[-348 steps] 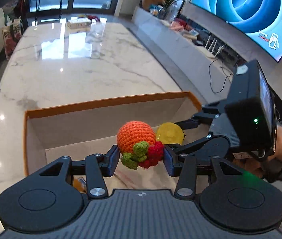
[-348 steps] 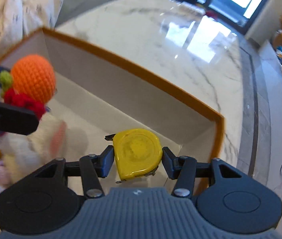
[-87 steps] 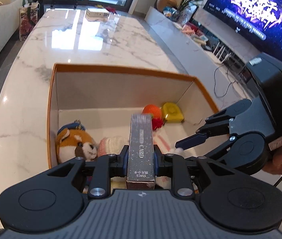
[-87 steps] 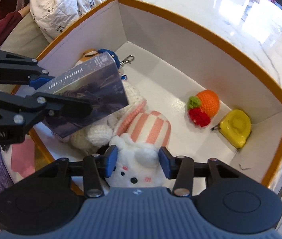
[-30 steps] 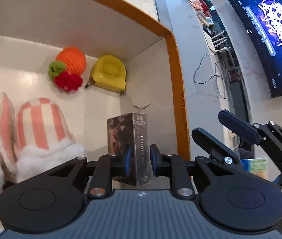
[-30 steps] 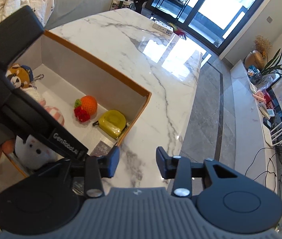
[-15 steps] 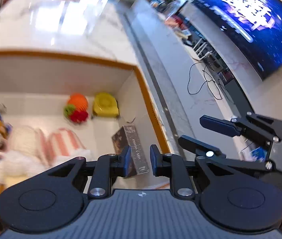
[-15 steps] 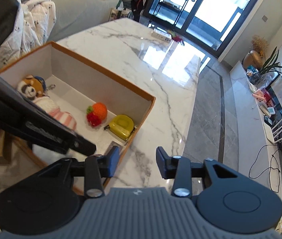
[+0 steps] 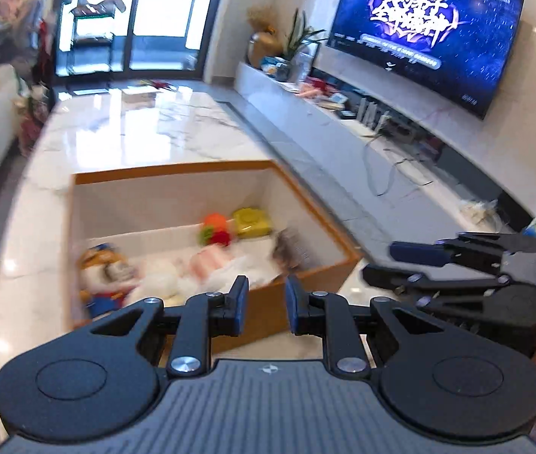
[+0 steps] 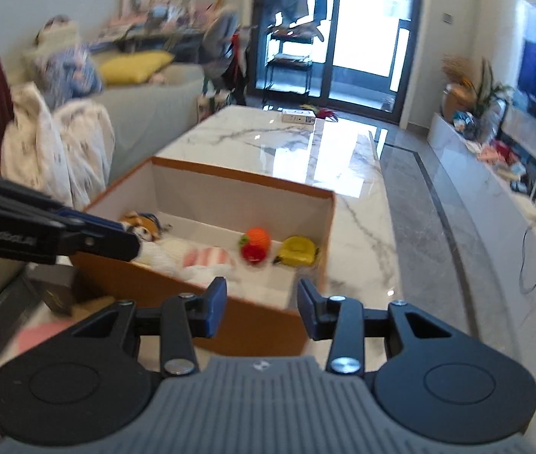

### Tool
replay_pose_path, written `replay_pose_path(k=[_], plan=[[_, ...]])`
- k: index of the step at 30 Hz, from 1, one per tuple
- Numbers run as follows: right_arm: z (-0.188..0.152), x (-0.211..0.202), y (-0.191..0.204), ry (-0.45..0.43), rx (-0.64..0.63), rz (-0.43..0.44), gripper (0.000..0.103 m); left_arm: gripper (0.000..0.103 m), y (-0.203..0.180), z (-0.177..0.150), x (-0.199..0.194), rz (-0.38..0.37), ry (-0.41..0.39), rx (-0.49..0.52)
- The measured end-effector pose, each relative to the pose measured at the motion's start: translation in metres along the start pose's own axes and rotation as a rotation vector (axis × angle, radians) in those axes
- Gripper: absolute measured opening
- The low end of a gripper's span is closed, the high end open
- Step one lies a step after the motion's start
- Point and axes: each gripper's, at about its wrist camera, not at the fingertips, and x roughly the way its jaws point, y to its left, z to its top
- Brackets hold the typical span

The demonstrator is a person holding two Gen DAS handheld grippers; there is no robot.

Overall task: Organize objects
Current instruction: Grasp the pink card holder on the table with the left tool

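Both tongs empty: left gripper [image 9: 262, 304] jaws narrow, right gripper [image 10: 262, 308] jaws wider. We see dark cardboard card box [image 9: 290, 251] inside orange-rimmed white box [image 9: 321, 208], near right wall. We judge it light, stiff, glossy; grip flat sides.

I see the orange-rimmed box [image 10: 245, 179] on the worktop holding a crocheted orange [image 10: 257, 239], yellow tape measure [image 10: 298, 250], striped plush [image 10: 207, 257], bear toy [image 9: 101, 268] and a dark card box [image 9: 290, 251] leaning at its right wall.
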Motion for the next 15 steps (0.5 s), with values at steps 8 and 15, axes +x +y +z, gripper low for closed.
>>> replay_pose_path(k=[8, 15], plan=[[-0.058, 0.014, 0.036, 0.056, 0.128, 0.024, 0.043, 0.023, 0.020, -0.064, -0.018, 0.162, 0.057, 0.006], [-0.085, 0.025, 0.062, 0.123, 0.137, 0.088, 0.051, 0.038, 0.022, -0.104, -0.008, 0.227, 0.150, 0.033]])
